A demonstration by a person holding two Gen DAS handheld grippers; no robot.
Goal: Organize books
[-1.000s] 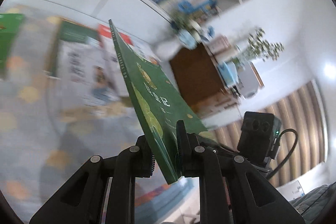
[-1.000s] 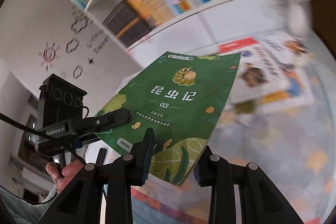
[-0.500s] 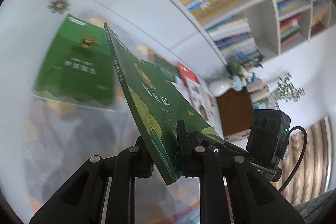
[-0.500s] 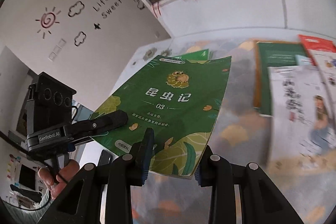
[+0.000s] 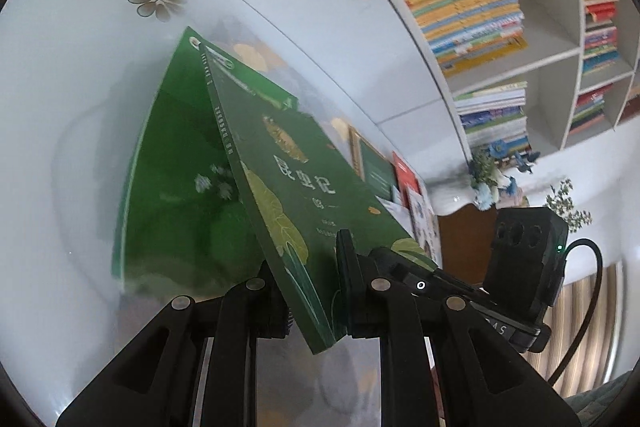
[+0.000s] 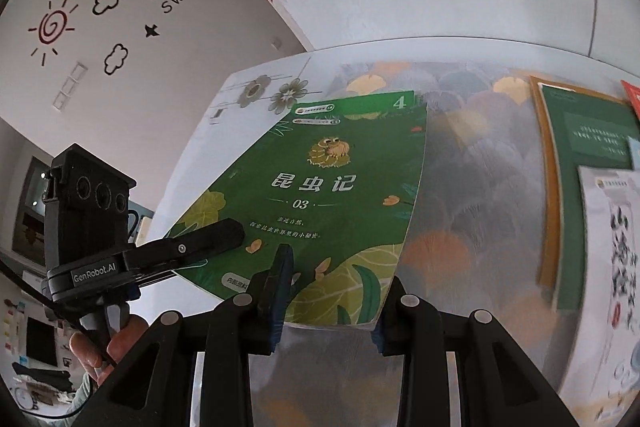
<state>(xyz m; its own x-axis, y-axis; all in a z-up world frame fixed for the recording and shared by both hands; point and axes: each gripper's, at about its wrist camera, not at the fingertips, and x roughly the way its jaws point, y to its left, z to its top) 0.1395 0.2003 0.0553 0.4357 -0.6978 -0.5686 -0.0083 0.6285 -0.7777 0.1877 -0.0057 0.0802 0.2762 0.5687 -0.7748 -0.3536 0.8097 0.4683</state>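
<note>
Both hand-held grippers hold one green book (image 6: 340, 195) in the air, just above the worktop (image 6: 460, 187). The left hand-held gripper (image 5: 310, 291) is squeezed shut on the book's spine edge, near its bottom corner. The right hand-held gripper (image 6: 330, 301) is closed on the bottom edge of the same book, one finger on the cover and one underneath.

The held book has a little bug on the front and the number 03. Right under it lies a second green book (image 6: 400, 103) that looks like it, flat on the worktop near the far left corner, where the flower prints (image 6: 276, 93) are. Only its top strip with a 4 peeks out in the right view (the left view shows more of its cover).

So how far is the tidying? It looks only partly done. One green book is down, and the held one is not set on it yet. It looks like it is meant to go on top. More books wait along the right side of the worktop: a dark green book (image 6: 584, 163) and a white book (image 6: 616, 259), with a red one (image 6: 632, 93) just showing. These still need sorting.
</note>
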